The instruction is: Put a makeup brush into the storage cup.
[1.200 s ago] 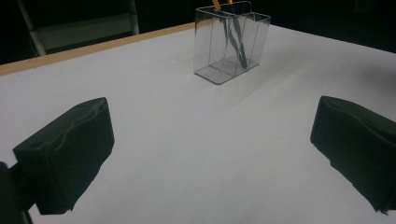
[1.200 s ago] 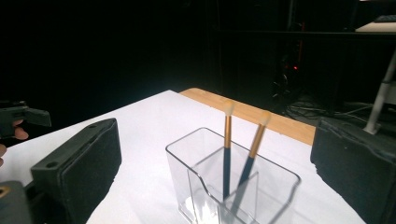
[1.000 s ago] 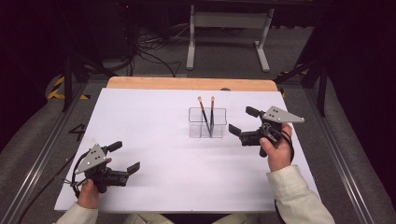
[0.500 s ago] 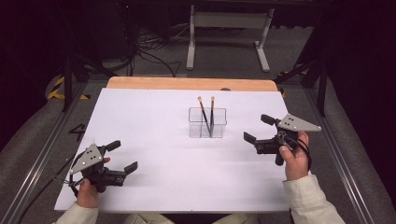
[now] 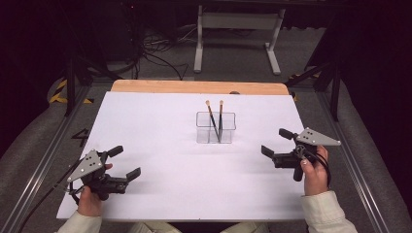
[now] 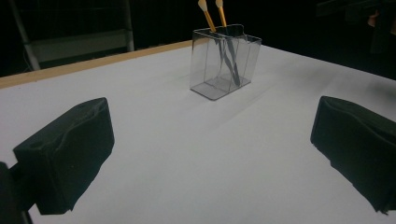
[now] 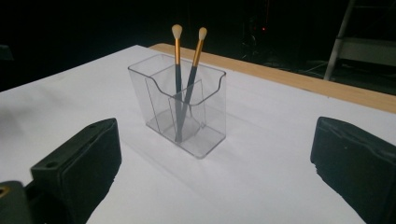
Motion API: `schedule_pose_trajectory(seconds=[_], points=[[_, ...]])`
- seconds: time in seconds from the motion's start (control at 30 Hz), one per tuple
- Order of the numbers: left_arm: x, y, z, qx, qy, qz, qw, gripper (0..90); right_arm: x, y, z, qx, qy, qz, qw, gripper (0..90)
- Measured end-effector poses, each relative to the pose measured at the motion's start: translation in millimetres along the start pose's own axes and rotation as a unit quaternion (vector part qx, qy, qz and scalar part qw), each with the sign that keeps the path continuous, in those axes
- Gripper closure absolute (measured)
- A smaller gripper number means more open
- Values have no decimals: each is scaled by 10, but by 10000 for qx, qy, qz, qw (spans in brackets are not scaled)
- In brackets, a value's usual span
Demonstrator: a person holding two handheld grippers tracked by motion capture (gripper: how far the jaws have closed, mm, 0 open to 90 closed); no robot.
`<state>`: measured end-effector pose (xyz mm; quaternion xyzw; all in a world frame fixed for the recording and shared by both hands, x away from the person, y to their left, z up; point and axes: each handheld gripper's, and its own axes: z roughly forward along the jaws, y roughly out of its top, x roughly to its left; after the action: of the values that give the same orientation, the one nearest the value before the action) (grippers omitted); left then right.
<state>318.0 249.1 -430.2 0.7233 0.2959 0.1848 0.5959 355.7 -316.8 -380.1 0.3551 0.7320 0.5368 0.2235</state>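
A clear plastic holder [image 5: 215, 128] [image 6: 225, 60] [image 7: 182, 109] stands upright near the middle of the white table top [image 5: 160, 126]. Two makeup brushes [image 5: 216, 119] [image 6: 219, 32] [image 7: 186, 70] with gold ferrules and pale tips lean inside it, crossing each other. My left gripper [image 5: 124, 162] rests low at the front left, open and holding nothing, far from the holder. At the right side my right gripper [image 5: 277, 143] is open as well, a short way from the holder, nothing between its jaws. Each gripper view has its own black jaws set wide apart, with the holder between them farther off.
A wooden strip [image 5: 194, 87] runs along the table's far edge. Beyond it stands a white metal frame [image 5: 233, 34] with cables [image 5: 150, 53] on the dark floor. Metal rails [image 5: 39, 160] flank both sides of the table.
My right gripper has drawn back from the holder, toward the right and the near side of the table. The left gripper has shifted slightly toward the front edge.
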Motion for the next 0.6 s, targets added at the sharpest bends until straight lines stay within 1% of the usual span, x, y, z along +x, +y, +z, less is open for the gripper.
schedule_pose_trajectory(seconds=[0.13,0.17,0.3,0.37,0.43,0.47,0.5,0.6], points=[[-1,-1,-1,-6,-19,-18,10000,3,-1,-64,-4,56,1,-29,10000,27],[-1,-1,-1,-5,-20,-15,10000,3,1,-101,-2,24,-34,-7,10000,27],[6,-3,-4,-9,-44,2,10000,3,-1,-181,13,23,4,12,10000,27],[10,-3,-8,-7,-55,-2,10000,3,3,-225,17,48,47,-13,10000,27],[11,-3,-13,-7,-58,-1,10000,3,-1,-249,1,31,31,-103,9999,27],[13,-3,-18,-5,-65,11,10000,3,-7,-258,-6,13,18,-110,9999,27],[9,-4,-17,-23,-62,-11,10000,3,-19,-280,-18,-22,5,-78,10000,27],[7,-6,-16,-40,-68,-14,10000,3,-39,-335,-31,24,-32,-31,10000,27]])
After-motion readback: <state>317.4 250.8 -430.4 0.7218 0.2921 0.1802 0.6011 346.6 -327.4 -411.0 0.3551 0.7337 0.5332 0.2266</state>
